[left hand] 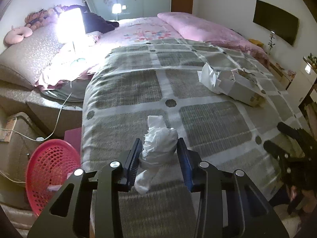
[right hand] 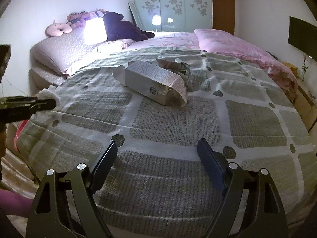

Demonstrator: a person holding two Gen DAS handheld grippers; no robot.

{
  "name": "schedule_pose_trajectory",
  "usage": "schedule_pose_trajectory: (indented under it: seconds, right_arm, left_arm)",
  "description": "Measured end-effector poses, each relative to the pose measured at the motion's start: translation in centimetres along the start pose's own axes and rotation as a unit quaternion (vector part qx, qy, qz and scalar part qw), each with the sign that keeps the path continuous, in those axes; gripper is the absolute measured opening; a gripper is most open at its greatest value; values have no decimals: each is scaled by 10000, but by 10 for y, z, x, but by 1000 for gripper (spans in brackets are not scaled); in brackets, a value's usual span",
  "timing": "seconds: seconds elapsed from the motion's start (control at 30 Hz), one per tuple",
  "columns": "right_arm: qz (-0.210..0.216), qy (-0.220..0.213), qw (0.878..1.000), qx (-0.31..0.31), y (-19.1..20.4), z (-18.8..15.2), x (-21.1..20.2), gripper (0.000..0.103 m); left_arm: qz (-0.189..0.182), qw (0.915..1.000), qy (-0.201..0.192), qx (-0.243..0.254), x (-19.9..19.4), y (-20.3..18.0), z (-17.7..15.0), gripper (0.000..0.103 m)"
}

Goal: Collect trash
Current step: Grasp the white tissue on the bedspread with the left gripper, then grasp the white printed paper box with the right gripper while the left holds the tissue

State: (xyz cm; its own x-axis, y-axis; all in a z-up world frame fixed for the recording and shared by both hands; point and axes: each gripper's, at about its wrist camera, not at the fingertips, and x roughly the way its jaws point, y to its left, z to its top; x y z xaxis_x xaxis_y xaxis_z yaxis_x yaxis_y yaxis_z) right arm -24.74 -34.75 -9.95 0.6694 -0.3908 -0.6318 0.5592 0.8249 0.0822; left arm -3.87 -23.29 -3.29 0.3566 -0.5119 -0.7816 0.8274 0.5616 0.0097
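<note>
My left gripper (left hand: pixel 159 144) is shut on a crumpled white tissue wad (left hand: pixel 158 140) and holds it over the near edge of the checked bed blanket (left hand: pixel 128 87). A red mesh waste basket (left hand: pixel 49 170) stands on the floor to the lower left of it. A torn grey cardboard box (right hand: pixel 156 83) with crumpled paper (right hand: pixel 178 65) lies on the blanket ahead of my right gripper (right hand: pixel 158 148), which is open and empty. The box also shows in the left wrist view (left hand: pixel 237 85) with white tissue (left hand: pixel 208 75) beside it. The left gripper shows at the left edge of the right wrist view (right hand: pixel 47 103).
A lit bedside lamp (left hand: pixel 71 25) and a white cable (left hand: pixel 59 115) are to the left of the bed. Pillows (right hand: pixel 59 49) and a pink duvet (right hand: pixel 237 47) lie at the far side. A wall TV (left hand: pixel 275 23) hangs at the right.
</note>
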Motion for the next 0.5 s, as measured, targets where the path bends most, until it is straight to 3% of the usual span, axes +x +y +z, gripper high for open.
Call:
schedule_pose_trajectory:
  seconds: [0.3,0.5]
  right_arm:
    - [259,148,9989,370,-20,18,4,80]
    - [157,-137,9995,235,-27,50,6,80]
  left_arm:
    - [-9,10000,38,-86,-16,12,-20,35]
    - [-52,9999,26,-119,-17,14,-23,36]
